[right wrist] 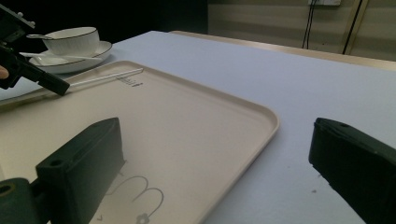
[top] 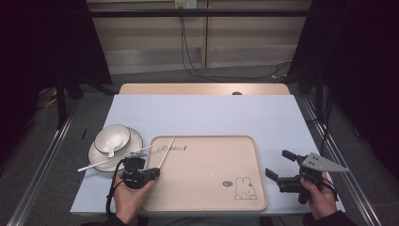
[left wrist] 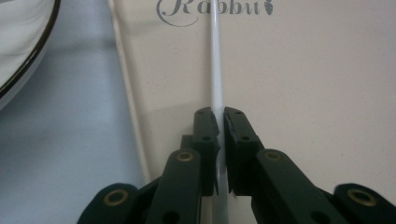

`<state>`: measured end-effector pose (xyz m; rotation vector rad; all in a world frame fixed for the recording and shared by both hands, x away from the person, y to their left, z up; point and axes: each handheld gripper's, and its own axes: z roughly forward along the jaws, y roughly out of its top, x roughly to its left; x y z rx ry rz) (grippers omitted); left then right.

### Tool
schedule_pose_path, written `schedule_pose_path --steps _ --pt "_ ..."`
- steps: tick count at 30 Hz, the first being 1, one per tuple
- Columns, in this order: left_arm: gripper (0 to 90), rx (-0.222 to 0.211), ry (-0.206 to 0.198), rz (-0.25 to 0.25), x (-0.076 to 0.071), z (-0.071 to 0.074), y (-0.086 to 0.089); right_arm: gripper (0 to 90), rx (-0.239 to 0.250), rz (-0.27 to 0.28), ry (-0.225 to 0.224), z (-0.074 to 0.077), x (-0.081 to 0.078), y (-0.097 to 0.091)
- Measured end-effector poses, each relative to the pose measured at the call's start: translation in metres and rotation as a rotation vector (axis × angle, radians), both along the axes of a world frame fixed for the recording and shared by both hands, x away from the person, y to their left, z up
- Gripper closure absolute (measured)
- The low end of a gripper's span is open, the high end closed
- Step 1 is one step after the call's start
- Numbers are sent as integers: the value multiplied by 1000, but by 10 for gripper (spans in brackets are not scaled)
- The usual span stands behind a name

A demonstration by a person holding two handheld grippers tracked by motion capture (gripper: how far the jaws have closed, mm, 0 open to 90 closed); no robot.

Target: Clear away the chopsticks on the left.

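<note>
My left gripper (left wrist: 219,119) is clamped on a thin white plastic chopstick (left wrist: 215,60), jaws pinching its near end, shaft running toward twelve o'clock over the beige rectangular rabbit-print tray (top: 207,183); I judge lowering it flat before letting go is best. My right gripper (top: 278,165) hangs wide apart, empty, at three o'clock. The stick looks slender, glossy, likely slippery.

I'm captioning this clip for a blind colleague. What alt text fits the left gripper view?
Two black jaws of the left gripper pinch a thin white chopstick that runs straight ahead over a cream tray printed with the word Rabbit. The rim of a white plate curves in at the upper left, on a pale blue tablecloth.
</note>
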<state>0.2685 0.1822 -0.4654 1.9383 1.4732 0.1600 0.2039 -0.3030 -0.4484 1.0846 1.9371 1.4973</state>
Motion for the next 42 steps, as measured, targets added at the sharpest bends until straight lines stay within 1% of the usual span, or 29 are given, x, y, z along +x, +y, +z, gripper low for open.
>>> schedule_pose_path --steps 9,11,12,13,14,16,17,18,19,20,22,23,24,25,26,27,28,29,30,31,32,33,34,35,36,37,39,41,42 --pt "787 -10 8 -28 1 1 2 28 2 1 3 0 0 0" --pt "693 -9 -3 -26 1 1 3 28 1 4 2 0 0 0" --pt "691 -29 -19 -44 1 2 3 28 3 4 2 0 0 0" --pt "684 -29 -19 -44 1 2 3 28 3 4 2 0 0 0" --pt "663 -43 -45 -64 0 4 3 28 2 3 0 0 0 -1" --pt "634 -53 -69 -87 -1 7 5 28 7 2 -2 0 0 -1" --pt "614 -53 -69 -87 -1 7 5 28 7 2 -2 0 0 -1" --pt "575 -54 -112 -101 -3 10 6 28 6 3 -4 0 0 -1" --pt "552 -54 -112 -101 -3 10 6 28 6 3 -4 0 0 -1" --pt "517 -80 -149 -138 -5 14 10 28 6 3 -5 1 0 0" --pt "449 -98 -180 -162 -7 17 14 28 7 2 -6 1 0 -1" --pt "423 -98 -180 -162 -7 17 14 28 7 2 -6 1 0 -1" --pt "379 -121 -210 -192 -10 20 19 28 1 2 -8 1 0 -1" --pt "343 -121 -210 -192 -10 20 19 28 1 2 -8 1 0 -1" --pt "288 -145 -226 -203 -11 22 23 28 3 3 -7 1 -1 -1" --pt "260 -145 -226 -203 -11 22 23 28 3 4 -8 1 -1 -1" --pt "239 -147 -263 -219 -13 24 26 28 1 2 -8 1 0 -1" --pt "227 -147 -263 -219 -13 24 26 28 1 2 -8 1 0 -1" --pt "207 -155 -295 -243 -15 27 31 28 1 2 -8 1 0 -1" --pt "192 -155 -295 -243 -15 27 31 28 1 2 -8 1 0 -1" --pt "182 -152 -339 -262 -18 31 38 28 2 3 -8 1 -1 -1" --pt "165 -152 -339 -262 -18 31 38 28 2 3 -8 1 -1 -1" --pt "151 -161 -360 -291 -20 33 45 28 1 2 -8 1 0 -1" --pt "144 -161 -360 -291 -20 33 45 28 1 2 -8 1 0 -1" --pt "139 -141 -400 -312 -22 35 55 28 1 2 -8 1 0 -1" --pt "130 -141 -400 -312 -22 35 55 28 1 2 -8 1 0 -1" --pt "103 -141 -400 -318 -22 37 66 27 1 1 -8 1 0 -1" --pt "76 -162 -384 -315 -21 38 84 28 -1 1 -10 1 0 -1" --pt "58 -162 -384 -315 -21 38 84 28 -1 1 -10 1 0 -1"
